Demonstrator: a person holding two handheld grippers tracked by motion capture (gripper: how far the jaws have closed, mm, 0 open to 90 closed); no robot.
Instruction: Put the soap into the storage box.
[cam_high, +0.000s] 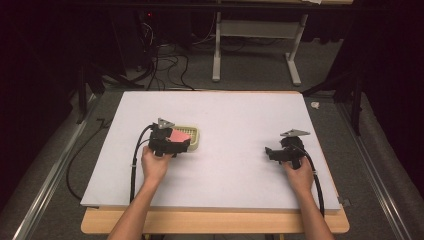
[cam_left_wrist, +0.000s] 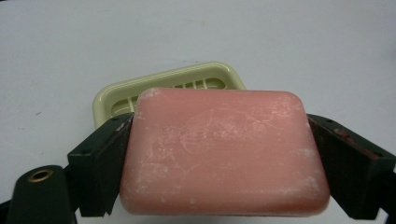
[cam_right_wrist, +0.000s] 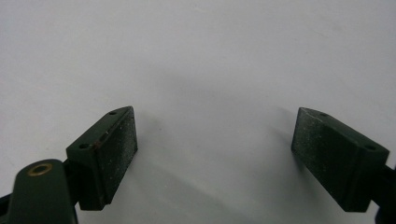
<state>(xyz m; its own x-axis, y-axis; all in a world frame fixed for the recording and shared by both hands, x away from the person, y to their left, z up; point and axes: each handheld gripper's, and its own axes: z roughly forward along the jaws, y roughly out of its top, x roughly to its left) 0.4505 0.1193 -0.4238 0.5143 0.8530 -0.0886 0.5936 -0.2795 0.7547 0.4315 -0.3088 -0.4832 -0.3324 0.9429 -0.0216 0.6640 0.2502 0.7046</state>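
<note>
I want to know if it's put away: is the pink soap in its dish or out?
Out. The pink soap is clamped between the left gripper's jaws, and the yellow dish beyond it looks empty.

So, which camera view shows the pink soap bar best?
The left gripper view: the soap bar is large there, clamped between the black jaws. In the high view it is a small pink patch by the soap dish.

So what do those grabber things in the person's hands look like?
Each is black and chunky. The left gripper and right gripper both carry a grey three-cornered plate on top and trail a black cable back past the forearm. Up close, the jaws are flat dark blocks with small screw holes, and a brass-ringed hole shows at the lower left. The forearms are bare, no sleeves.
</note>
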